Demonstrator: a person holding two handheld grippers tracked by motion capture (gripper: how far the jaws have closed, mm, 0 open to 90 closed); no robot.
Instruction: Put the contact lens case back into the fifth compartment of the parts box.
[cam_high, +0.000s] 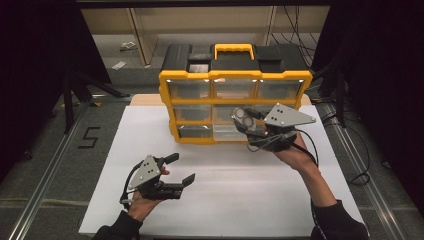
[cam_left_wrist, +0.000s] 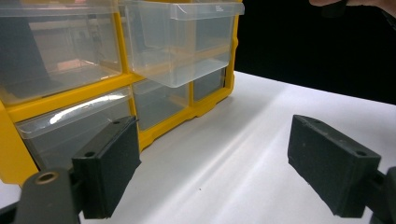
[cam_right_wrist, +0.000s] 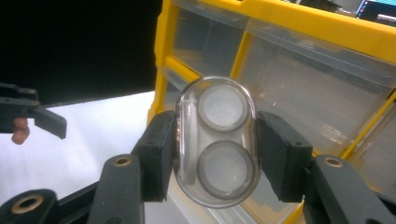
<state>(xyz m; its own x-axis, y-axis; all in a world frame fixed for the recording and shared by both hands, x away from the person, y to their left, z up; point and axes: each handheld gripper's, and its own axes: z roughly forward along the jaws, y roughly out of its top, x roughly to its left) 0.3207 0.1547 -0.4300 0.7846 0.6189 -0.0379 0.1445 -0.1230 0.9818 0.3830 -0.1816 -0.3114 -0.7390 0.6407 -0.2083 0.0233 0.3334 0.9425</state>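
A yellow and black organizer (cam_high: 235, 77) with clear drawers stands at the back of the white table; one clear drawer (cam_left_wrist: 182, 42) in its middle row is pulled out. My right gripper (cam_high: 246, 121) is raised in front of the organizer's middle and is shut on a clear oval case (cam_right_wrist: 217, 140) with two round wells; its pads (cam_right_wrist: 156, 154) press on the case's two sides. My left gripper (cam_high: 180, 168) rests low over the table at the front left, open, with nothing between its pads (cam_left_wrist: 112, 168). It points toward the organizer's lower drawers.
The white table top (cam_high: 240, 190) stretches in front of the organizer. A metal rail (cam_high: 45, 190) runs along the left, another along the right, with cables (cam_high: 360, 165) beside it. A black number mark (cam_high: 89, 137) lies on the floor at left.
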